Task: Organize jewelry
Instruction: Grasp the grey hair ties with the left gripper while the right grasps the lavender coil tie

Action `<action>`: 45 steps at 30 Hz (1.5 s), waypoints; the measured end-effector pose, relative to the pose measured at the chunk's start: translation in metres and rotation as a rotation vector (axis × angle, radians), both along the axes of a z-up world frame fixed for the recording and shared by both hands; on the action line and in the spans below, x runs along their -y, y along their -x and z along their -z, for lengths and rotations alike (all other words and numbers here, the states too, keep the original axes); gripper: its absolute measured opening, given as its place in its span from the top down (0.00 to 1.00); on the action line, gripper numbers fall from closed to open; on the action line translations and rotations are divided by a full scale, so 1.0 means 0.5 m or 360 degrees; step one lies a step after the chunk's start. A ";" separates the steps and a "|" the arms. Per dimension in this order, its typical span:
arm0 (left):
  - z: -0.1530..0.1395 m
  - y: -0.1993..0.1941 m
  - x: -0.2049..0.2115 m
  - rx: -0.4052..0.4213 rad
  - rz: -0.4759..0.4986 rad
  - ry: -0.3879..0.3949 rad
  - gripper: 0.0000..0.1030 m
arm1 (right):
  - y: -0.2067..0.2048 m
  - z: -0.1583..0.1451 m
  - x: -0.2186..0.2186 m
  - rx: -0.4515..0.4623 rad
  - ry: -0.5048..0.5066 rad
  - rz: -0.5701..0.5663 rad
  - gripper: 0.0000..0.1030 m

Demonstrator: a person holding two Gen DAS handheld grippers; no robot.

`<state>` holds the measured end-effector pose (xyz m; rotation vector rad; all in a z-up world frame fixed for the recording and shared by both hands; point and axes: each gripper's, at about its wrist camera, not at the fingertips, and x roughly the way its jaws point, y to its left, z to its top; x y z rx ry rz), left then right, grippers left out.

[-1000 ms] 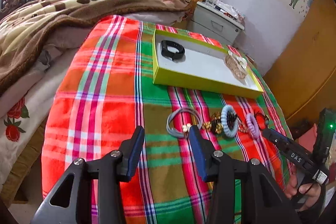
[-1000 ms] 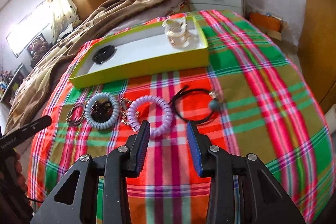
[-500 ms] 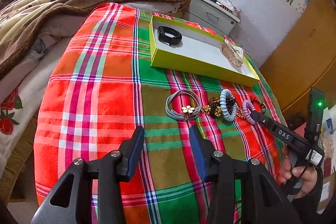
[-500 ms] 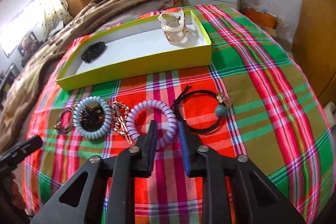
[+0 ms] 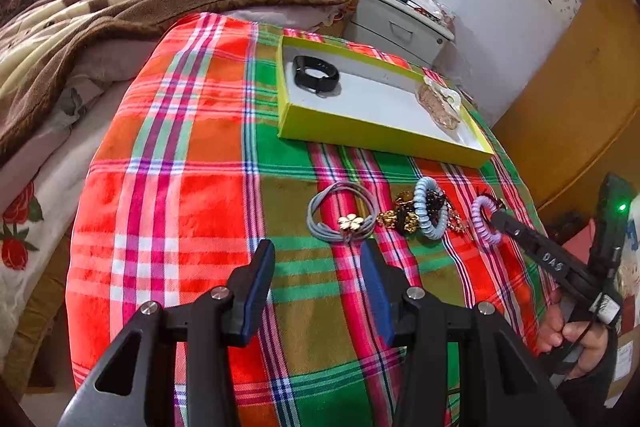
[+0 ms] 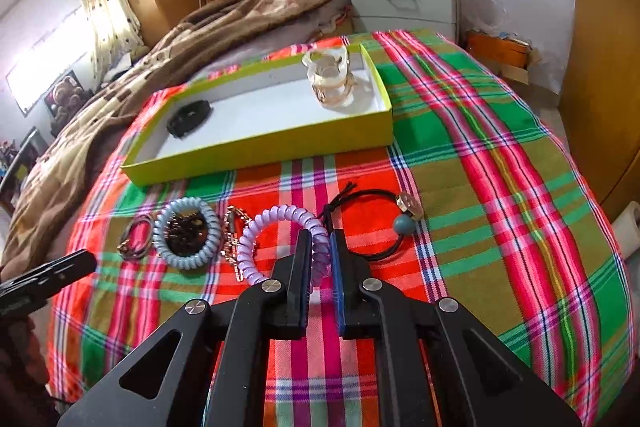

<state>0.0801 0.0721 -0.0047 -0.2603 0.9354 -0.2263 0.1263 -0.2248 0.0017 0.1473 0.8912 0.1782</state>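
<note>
Right tool clenches the near rim of the lilac spiral hair tie, lower centre, likely bound for the yellow-green tray. Left tool hangs released, idle.

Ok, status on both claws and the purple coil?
Right claw shut on purple coil tie, on the cloth. Left claw open, empty. Yellow tray ahead, path clear.
</note>
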 end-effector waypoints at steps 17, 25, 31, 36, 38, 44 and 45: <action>0.015 -0.049 0.103 0.0051 0.0224 -0.0380 0.56 | 0.007 -0.019 0.019 0.0046 -0.0079 -0.0004 0.91; 0.018 -0.039 0.120 0.0062 0.0278 -0.0455 0.61 | 0.001 -0.010 0.021 0.0027 -0.0098 -0.0009 0.91; 0.024 -0.047 0.140 0.0052 0.0337 -0.0526 0.62 | 0.000 -0.006 0.028 0.0024 -0.0111 -0.0002 0.91; 0.023 -0.050 0.138 0.0041 0.0313 -0.0570 0.80 | 0.003 -0.007 0.027 0.0029 -0.0114 -0.0004 0.91; 0.022 -0.050 0.134 0.0037 0.0306 -0.0559 0.81 | 0.003 -0.007 0.026 0.0028 -0.0115 -0.0004 0.91; 0.017 -0.050 0.120 0.0024 0.0255 -0.0497 0.84 | 0.007 -0.007 0.027 0.0036 -0.0113 0.0007 0.91; 0.016 -0.049 0.120 0.0028 0.0251 -0.0491 0.84 | 0.008 -0.008 0.028 0.0040 -0.0114 0.0008 0.91</action>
